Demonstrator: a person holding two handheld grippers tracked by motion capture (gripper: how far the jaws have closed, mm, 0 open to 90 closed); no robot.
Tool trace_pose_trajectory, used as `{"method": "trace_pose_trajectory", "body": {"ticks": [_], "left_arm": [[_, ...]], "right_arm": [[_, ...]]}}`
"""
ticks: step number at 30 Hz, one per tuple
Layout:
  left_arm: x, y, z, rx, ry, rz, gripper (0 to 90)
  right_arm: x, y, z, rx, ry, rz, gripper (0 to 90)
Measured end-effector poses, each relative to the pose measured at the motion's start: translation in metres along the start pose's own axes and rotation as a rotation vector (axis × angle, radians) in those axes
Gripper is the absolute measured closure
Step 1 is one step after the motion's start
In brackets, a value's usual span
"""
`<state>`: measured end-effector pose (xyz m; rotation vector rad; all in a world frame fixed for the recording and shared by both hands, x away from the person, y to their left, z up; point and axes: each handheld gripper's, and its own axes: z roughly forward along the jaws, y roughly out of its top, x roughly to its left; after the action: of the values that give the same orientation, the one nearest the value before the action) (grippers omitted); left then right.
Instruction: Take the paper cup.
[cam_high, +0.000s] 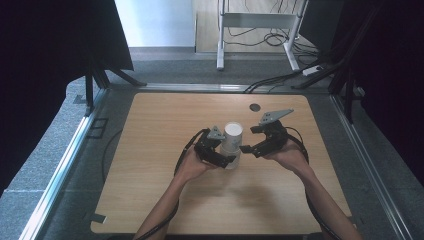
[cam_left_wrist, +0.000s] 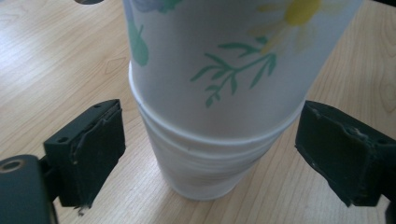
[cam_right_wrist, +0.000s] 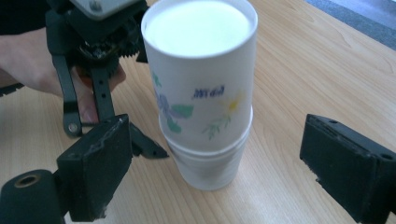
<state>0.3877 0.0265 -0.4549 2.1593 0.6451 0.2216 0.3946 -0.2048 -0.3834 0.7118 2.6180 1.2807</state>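
With both sets of jaws parted around the stacked white floral paper cups (cam_high: 232, 145) at mid-frame, left gripper (cam_left_wrist: 210, 154) should pinch the bottom cup, right gripper (cam_right_wrist: 212, 168) the upper.

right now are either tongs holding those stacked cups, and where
Nothing is held. The left tongs bracket the lower cup, pads clear of it; the right tongs stand open.

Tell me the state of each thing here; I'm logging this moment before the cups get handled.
Top paper cup: inverted, base up, sitting over the lower cup.
Lower cup: standing on the table, its upper part covered by the top cup.
Left claw: open, jaws flanking the lower cup, right pad at the top cup's rim.
Right claw: open, jaws either side of the stack, not touching.
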Motion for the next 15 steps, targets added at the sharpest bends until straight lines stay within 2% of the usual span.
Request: {"method": "trace_pose_trajectory", "body": {"ticks": [3, 7, 15], "left_arm": [[0.001, 0.000, 0.001, -0.003, -0.002, -0.005, 12.4], [0.003, -0.001, 0.002, -0.012, -0.015, -0.014, 14.3], [0.002, -0.001, 0.002, -0.016, -0.016, -0.016, 19.3]], "right_arm": [[0.000, 0.007, 0.004, 0.008, 0.004, -0.014, 11.7], [-0.002, 0.013, 0.006, 0.006, 0.011, -0.012, 12.8], [-0.003, 0.027, 0.009, -0.004, 0.031, -0.007, 13.7]]}}
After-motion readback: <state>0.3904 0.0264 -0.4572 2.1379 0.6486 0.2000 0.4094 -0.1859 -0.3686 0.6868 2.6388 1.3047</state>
